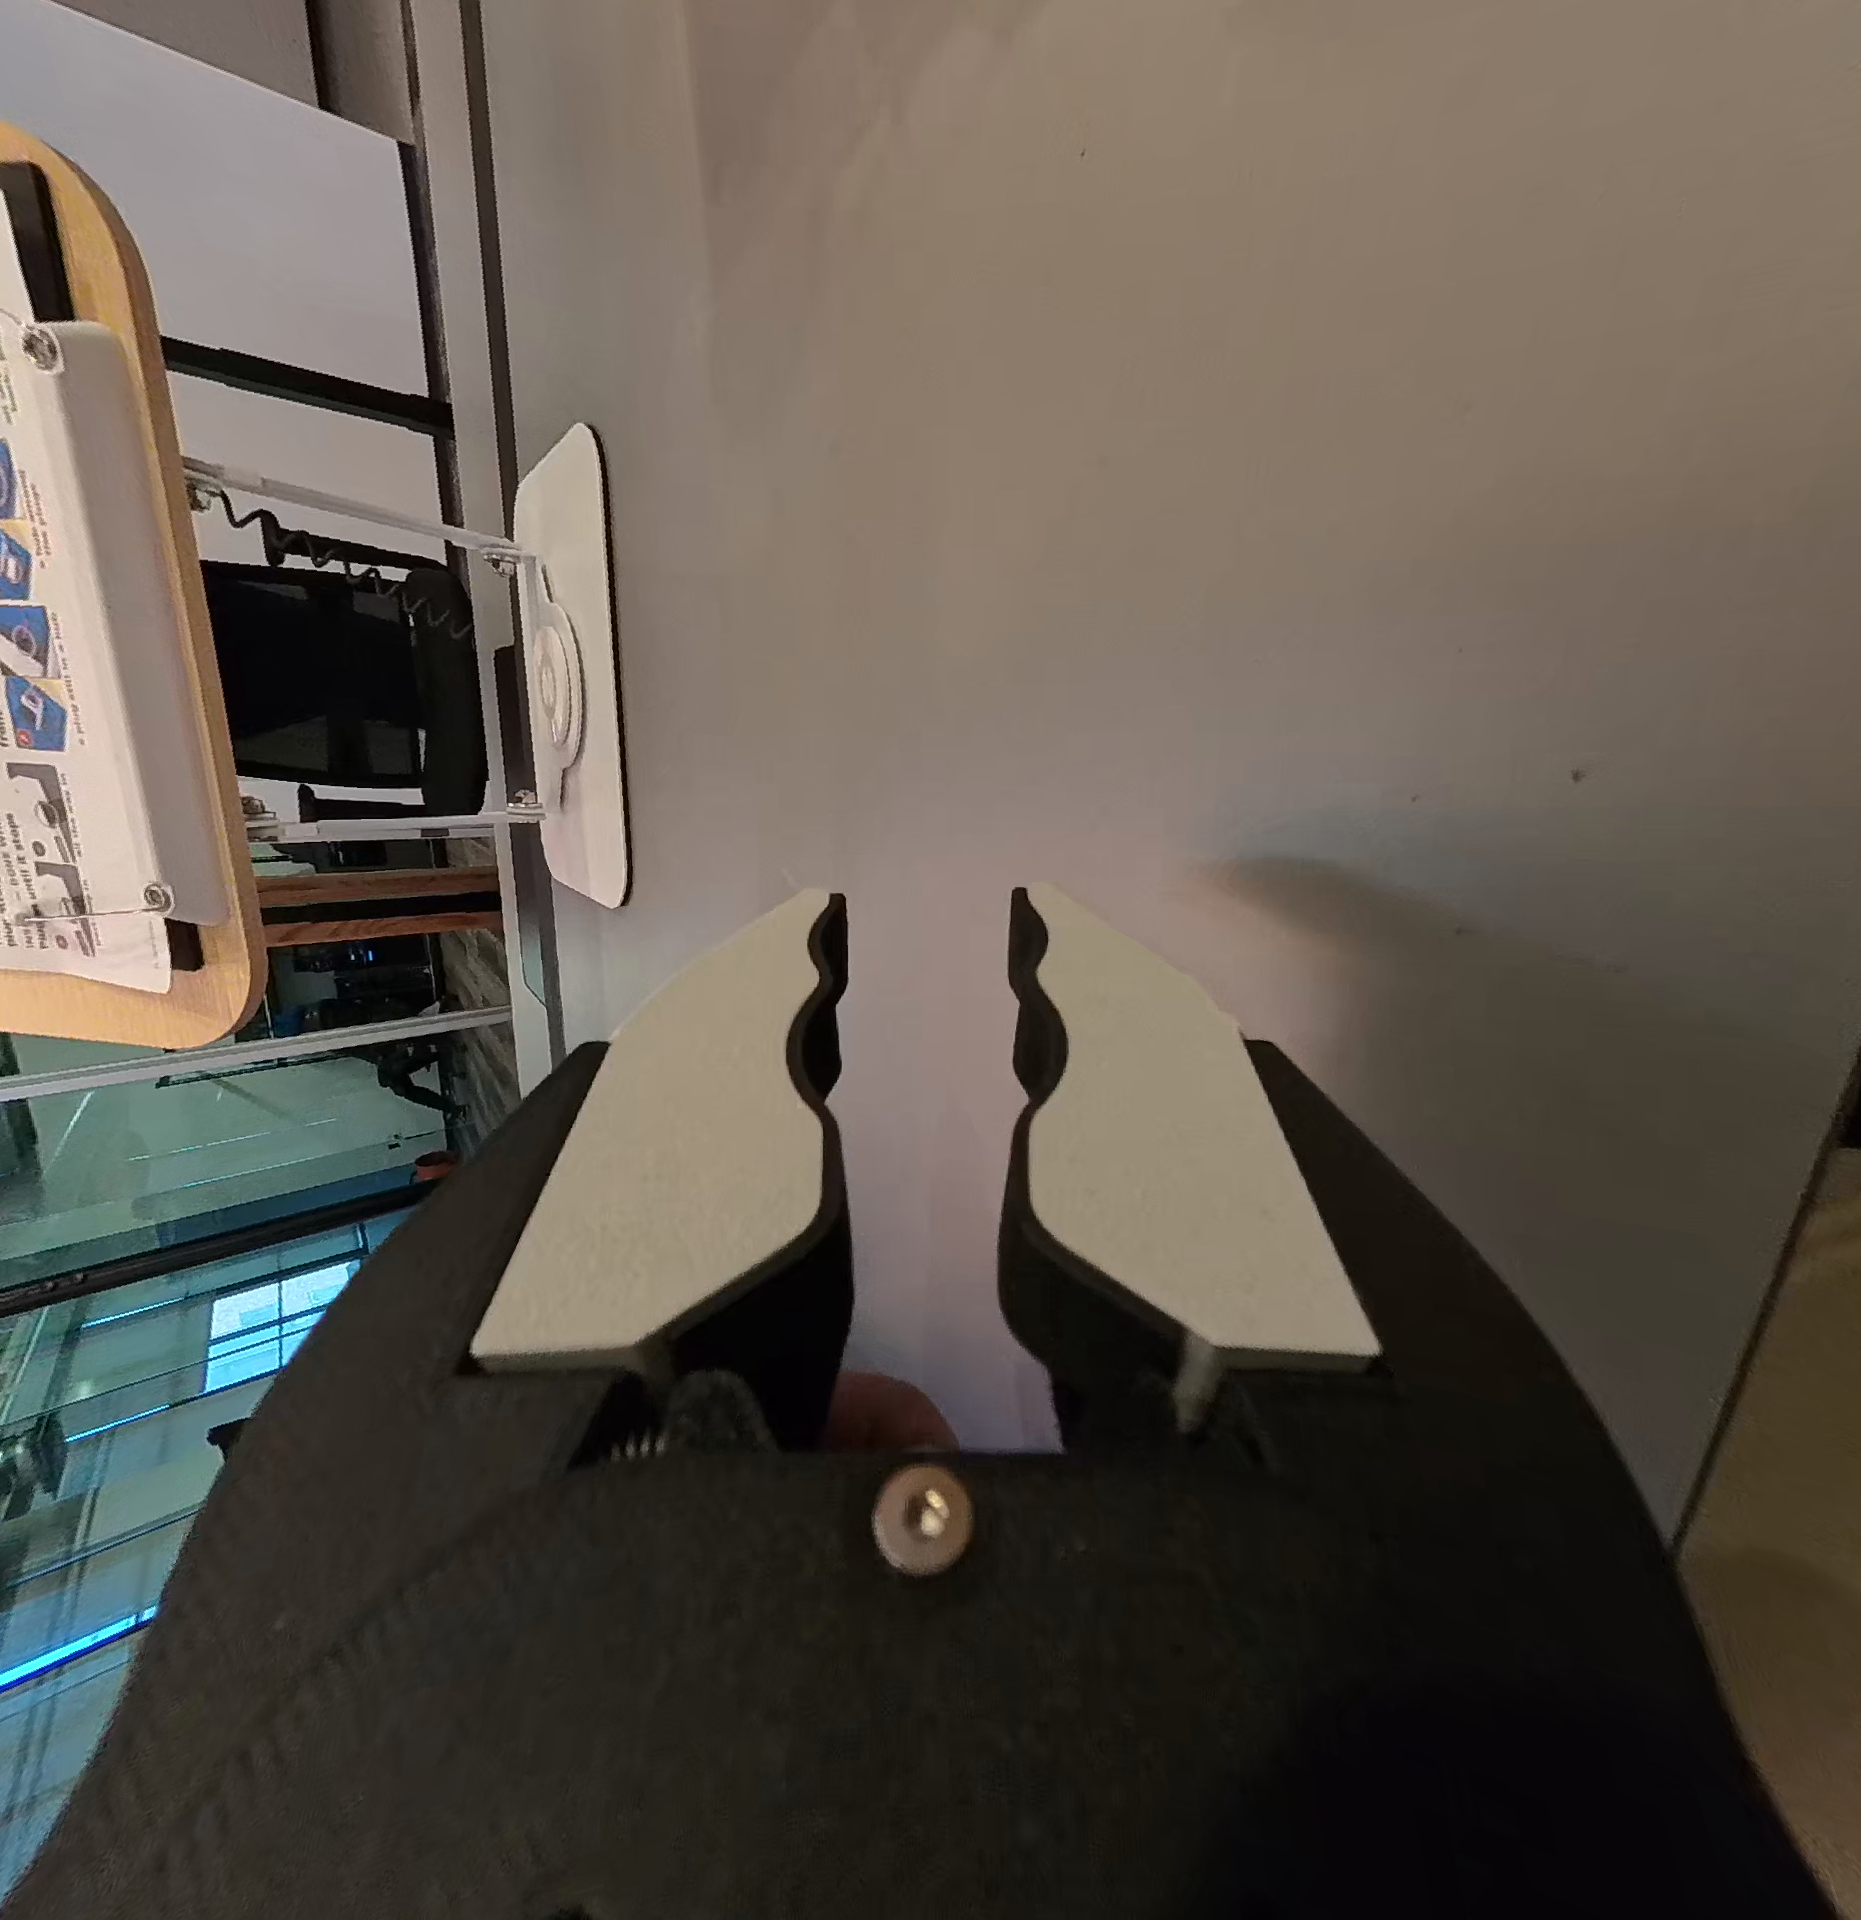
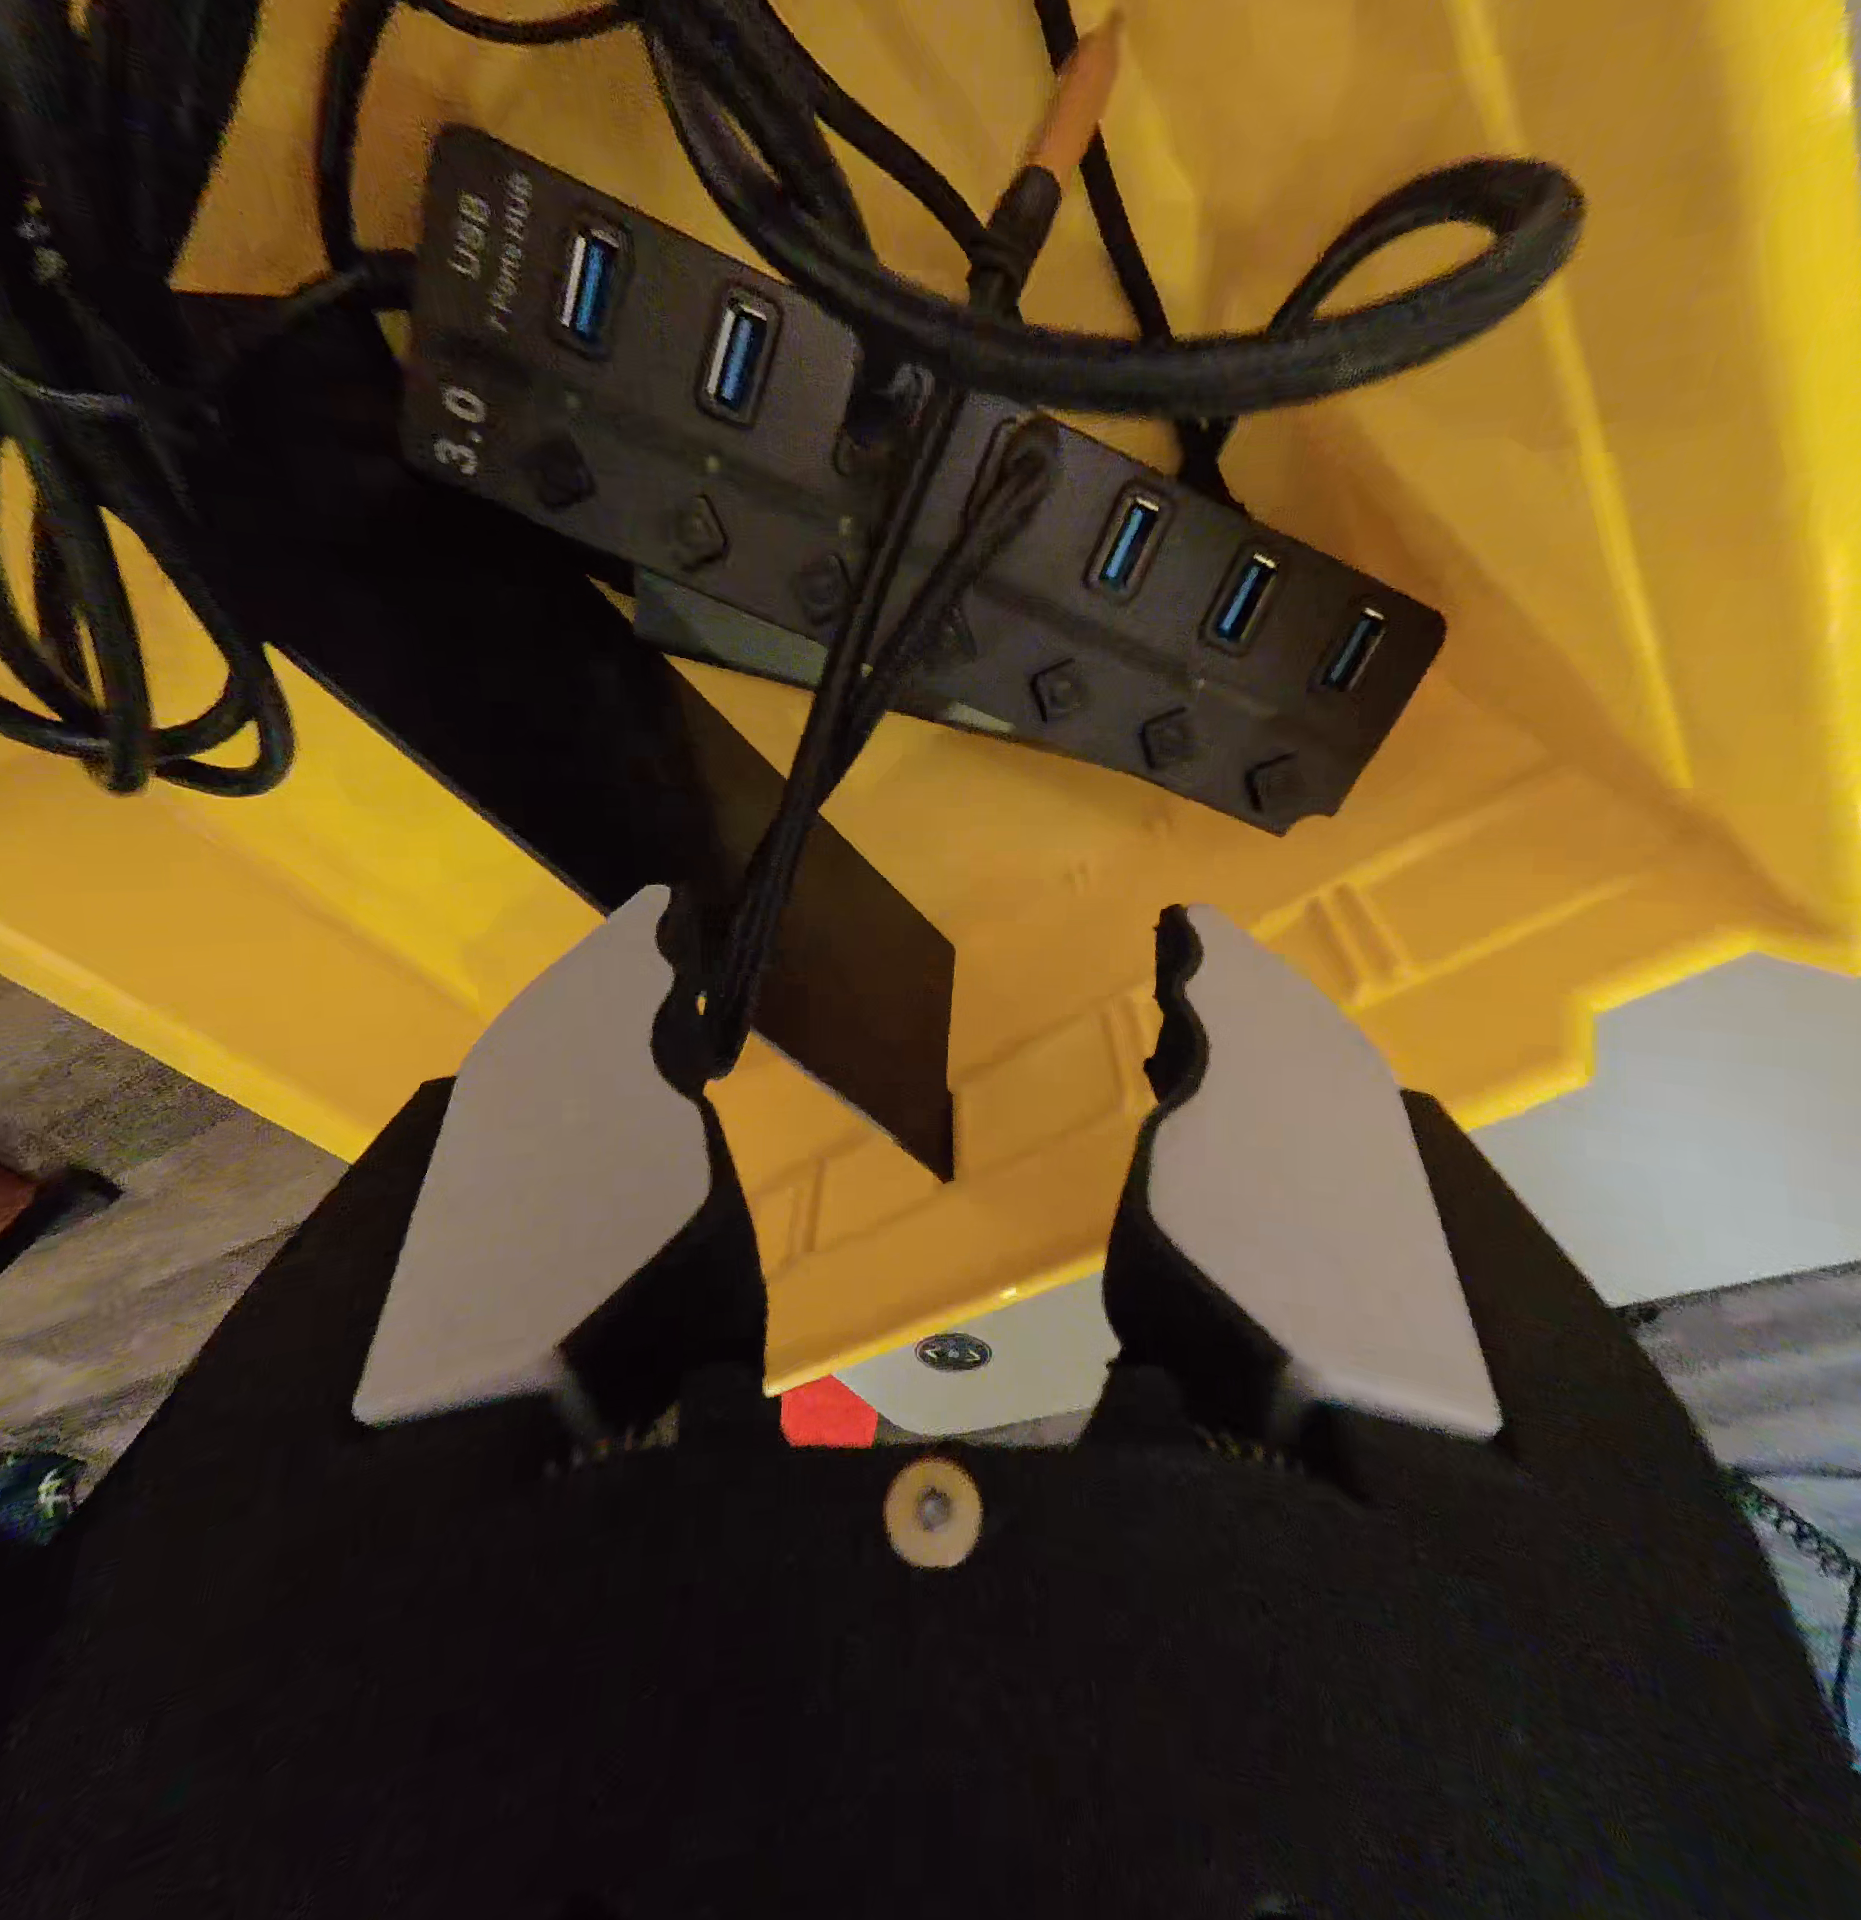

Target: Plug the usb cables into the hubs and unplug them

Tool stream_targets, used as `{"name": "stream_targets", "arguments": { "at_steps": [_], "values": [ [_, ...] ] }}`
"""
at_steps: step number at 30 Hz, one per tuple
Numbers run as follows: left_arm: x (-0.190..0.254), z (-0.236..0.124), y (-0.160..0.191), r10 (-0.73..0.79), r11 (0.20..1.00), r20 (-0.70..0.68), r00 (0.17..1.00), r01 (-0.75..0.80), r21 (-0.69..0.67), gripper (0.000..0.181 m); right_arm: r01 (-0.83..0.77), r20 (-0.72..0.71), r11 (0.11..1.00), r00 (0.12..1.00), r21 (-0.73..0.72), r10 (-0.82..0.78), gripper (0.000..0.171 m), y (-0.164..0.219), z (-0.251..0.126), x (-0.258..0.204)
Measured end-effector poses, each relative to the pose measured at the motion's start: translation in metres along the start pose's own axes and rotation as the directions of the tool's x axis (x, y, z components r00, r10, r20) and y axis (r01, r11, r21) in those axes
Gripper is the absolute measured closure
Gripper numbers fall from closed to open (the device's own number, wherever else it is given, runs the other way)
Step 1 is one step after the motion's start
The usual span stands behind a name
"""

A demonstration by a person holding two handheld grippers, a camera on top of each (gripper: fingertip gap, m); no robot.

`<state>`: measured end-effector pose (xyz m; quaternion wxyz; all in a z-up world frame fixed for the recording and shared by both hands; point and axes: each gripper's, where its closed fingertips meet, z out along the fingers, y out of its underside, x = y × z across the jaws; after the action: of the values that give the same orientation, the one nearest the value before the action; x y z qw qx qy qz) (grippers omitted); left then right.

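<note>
Yellow plastic bin (image 2: 1528, 520) holds the black multi-port USB hub (image 2: 905, 499) among tangled black cables (image 2: 1113, 353). Most blue ports sit empty, so plugging looks barely begun. The right gripper (image 2: 921, 997) is spread wide, a thin cable loop (image 2: 801, 790) snagged on one finger. The left gripper (image 1: 928, 935), parted and empty, faces a bare wall (image 1: 1217, 416).

The left wrist view is rolled sideways and faces a bare white tabletop (image 1: 1217, 520) from close, toward its far edge. The right wrist view looks closely into a yellow bin (image 2: 1528, 727) at a hub (image 2: 697, 488). They share nothing visible.
</note>
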<state>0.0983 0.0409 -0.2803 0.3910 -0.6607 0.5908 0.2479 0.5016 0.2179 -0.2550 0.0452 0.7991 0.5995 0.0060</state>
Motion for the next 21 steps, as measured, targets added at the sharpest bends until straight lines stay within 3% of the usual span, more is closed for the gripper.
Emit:
{"name": "stream_targets", "arguments": {
  "at_steps": [5, 8, 10, 11, 17, 21],
  "values": [
    [0.0, 0.0, 0.001, -0.003, 1.0, -0.001, 1.0, 0.003, -0.001, 0.152, -0.132, 0.007, 0.985, 0.991, 0.107, 0.132, 0.077, 0.002, -0.009, 0.012],
    [0.001, 0.0, 0.0, 0.005, 1.0, -0.003, 1.0, -0.005, -0.002, 0.152, -0.185, 0.093, 0.963, 0.981, 0.197, 0.17, 0.072, -0.001, -0.016, 0.008],
    [0.001, 0.0, 0.0, -0.001, 1.0, -0.005, 1.0, 0.001, -0.003, 0.152, -0.213, 0.16, 0.942, 0.971, 0.261, 0.176, 0.055, -0.008, -0.019, 0.002],
    [0.001, 0.0, 0.001, -0.001, 1.0, -0.005, 1.0, 0.001, -0.004, 0.152, -0.219, 0.161, 0.94, 0.97, 0.26, 0.182, 0.055, -0.008, -0.019, 0.002],
    [0.003, 0.001, 0.001, 0.007, 1.0, -0.013, 1.0, -0.007, -0.007, 0.152, -0.194, 0.072, 0.9, 0.981, 0.39, 0.181, 0.029, -0.022, -0.035, 0.01],
    [0.003, 0.001, 0.001, 0.005, 1.0, -0.015, 1.0, -0.005, -0.008, 0.152, -0.059, -0.023, 0.952, 0.997, 0.3, 0.069, 0.024, -0.009, -0.034, 0.003]
  ]
}}
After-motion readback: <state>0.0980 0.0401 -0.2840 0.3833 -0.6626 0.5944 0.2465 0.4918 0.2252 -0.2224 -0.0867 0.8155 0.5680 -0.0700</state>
